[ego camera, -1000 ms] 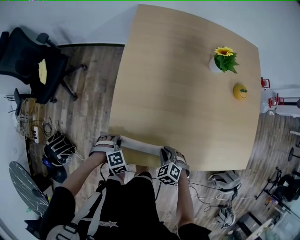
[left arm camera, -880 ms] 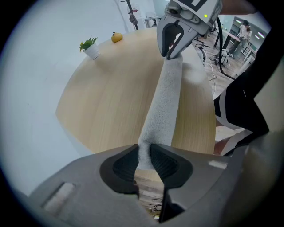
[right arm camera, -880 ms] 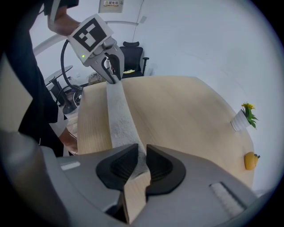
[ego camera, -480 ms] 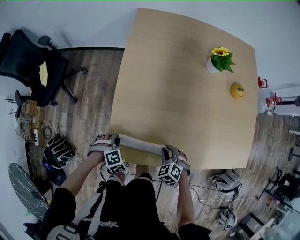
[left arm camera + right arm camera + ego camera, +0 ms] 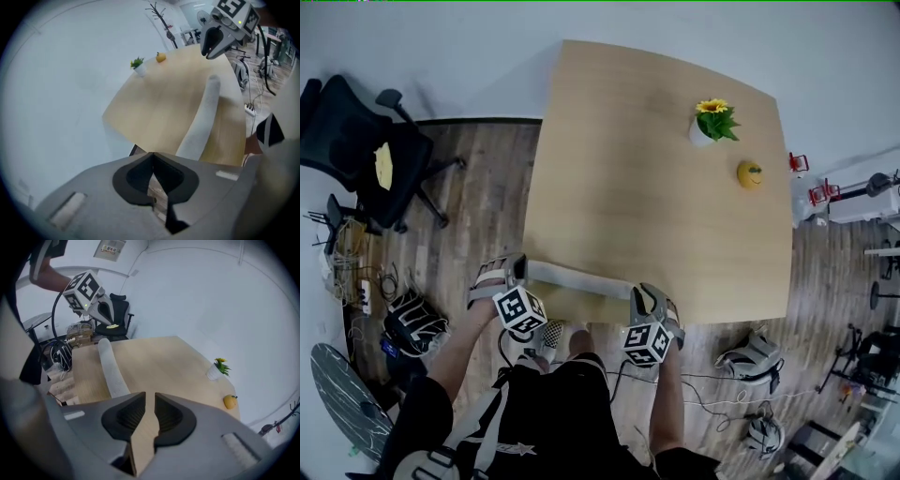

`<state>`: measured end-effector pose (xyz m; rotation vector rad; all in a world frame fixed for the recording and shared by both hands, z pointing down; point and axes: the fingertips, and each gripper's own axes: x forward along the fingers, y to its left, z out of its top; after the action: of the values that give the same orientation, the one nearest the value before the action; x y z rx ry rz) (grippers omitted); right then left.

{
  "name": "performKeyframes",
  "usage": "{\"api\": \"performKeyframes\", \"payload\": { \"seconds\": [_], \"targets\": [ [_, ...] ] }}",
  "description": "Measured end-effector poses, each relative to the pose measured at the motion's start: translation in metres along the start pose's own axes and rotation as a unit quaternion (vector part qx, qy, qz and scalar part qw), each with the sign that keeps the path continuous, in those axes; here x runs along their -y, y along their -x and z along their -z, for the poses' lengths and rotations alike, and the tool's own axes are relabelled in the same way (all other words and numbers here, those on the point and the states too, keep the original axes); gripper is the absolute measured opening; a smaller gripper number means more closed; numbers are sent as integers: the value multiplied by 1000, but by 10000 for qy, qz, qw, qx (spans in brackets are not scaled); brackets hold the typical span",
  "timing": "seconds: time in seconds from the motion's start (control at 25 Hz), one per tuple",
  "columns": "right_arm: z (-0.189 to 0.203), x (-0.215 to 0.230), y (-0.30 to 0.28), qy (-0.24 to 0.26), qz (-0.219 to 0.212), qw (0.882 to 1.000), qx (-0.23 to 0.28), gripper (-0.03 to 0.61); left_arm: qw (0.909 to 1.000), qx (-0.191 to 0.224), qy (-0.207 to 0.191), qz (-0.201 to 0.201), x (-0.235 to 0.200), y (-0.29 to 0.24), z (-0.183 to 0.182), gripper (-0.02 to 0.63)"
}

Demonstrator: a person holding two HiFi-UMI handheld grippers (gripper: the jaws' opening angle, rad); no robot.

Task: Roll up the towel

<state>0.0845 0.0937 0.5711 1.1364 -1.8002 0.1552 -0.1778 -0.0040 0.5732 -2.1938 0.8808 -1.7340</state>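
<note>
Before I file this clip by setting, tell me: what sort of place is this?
Most likely an office or lab workroom. A black wheeled office chair stands near the white wall, loose cables lie on the wood floor, and a plain light wooden table serves as the work surface.

Right tool (image 5: 150, 399): grey jaws stand a narrow gap apart with nothing between them; only the light wooden desk (image 5: 161, 359) shows through the gap. The white rolled-up cloth towel (image 5: 111, 369) lies on the desk and runs away toward the left tool (image 5: 107, 315), which hangs above its far end, clear of it. A white-potted yellow sunflower (image 5: 216, 369) and a round yellow ornament (image 5: 229, 401) stand near each other at the desk's right. A black office chair (image 5: 116, 317) stands beyond the desk.
</note>
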Motion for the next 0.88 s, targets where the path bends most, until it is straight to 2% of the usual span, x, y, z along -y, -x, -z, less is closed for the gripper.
{"api": "performKeyframes", "payload": {
  "seconds": [0.16,0.36,0.52,0.68,0.88],
  "targets": [
    [-24,10,38,-587,544,9958,455,24,9940,652,854,-189,-16,35,-9,12],
    [-55,17,93,-1149,1186,9807,1050,5,9749,1516,1592,-342,-25,89,-24,12],
    [-77,13,138,-1501,1525,9637,1598,5,9515,2193,2119,-407,-30,134,-33,12],
    [-98,1,183,-1805,1718,9423,2236,5,9259,2843,2452,-420,-30,179,-40,11],
    [-102,-29,223,-2093,1946,9215,2629,5,8984,3331,2855,-188,-7,213,-34,10]
  ]
}}
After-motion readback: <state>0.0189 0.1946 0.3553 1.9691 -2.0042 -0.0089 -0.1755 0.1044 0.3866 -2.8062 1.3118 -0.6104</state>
